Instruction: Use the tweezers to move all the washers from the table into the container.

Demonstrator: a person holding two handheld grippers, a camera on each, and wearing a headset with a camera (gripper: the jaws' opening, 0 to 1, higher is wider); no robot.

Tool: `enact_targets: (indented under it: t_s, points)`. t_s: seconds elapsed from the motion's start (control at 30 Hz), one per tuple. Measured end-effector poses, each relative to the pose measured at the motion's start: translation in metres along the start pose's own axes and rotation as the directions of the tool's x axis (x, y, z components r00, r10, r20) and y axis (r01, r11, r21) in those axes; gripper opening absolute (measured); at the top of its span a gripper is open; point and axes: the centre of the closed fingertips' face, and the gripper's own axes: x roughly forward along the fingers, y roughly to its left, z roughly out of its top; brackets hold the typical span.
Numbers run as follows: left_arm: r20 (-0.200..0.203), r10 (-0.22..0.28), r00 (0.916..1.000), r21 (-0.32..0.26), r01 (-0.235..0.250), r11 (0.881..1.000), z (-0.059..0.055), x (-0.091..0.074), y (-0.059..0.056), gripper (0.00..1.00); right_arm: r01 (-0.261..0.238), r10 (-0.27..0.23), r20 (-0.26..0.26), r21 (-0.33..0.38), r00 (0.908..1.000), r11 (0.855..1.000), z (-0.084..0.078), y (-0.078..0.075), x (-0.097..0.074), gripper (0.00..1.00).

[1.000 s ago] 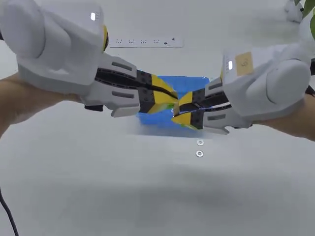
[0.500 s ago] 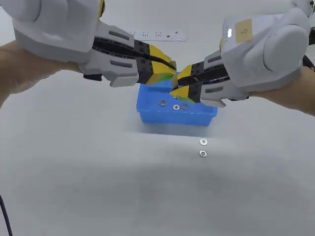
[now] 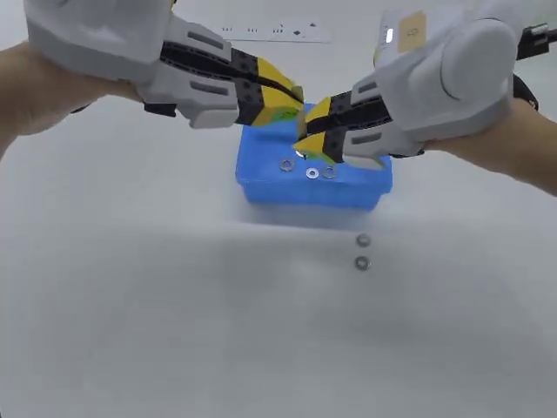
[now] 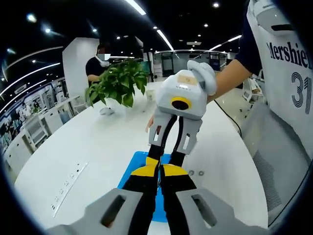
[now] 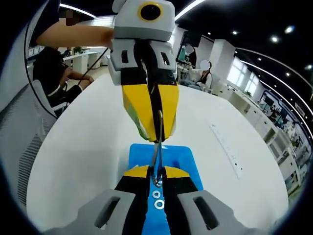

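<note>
Washers, small flat silver rings: two lie on the white bench just in front of the blue plastic container, same as a second ago, while three now show inside it. Two remain, I judge. Left tongs and right tongs, both pressed together, pinch the thin steel tweezers above the container.

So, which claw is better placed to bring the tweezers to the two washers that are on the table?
Probably right. Both washers lie on the table nearest the right claw, and the tweezers tip sticks out there; the left claw sits farther back.
</note>
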Motion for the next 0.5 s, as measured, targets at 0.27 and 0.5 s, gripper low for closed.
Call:
enact_targets:
  t_s: [0.27, 0.5]
  points:
    - [-0.011, -0.013, 0.9998, -0.031, 0.013, 0.999, -0.019, 0.013, 0.012, 0.05, -0.012, 0.013, -0.022, 0.029, 0.9997, 1.0, -0.019, -0.008, 0.015, 0.1]
    - [-0.015, -0.016, 0.9998, -0.049, 0.016, 0.999, -0.025, 0.016, 0.016, 0.05, -0.015, 0.016, -0.028, 0.046, 0.9995, 0.999, -0.027, -0.008, 0.02, 0.1]
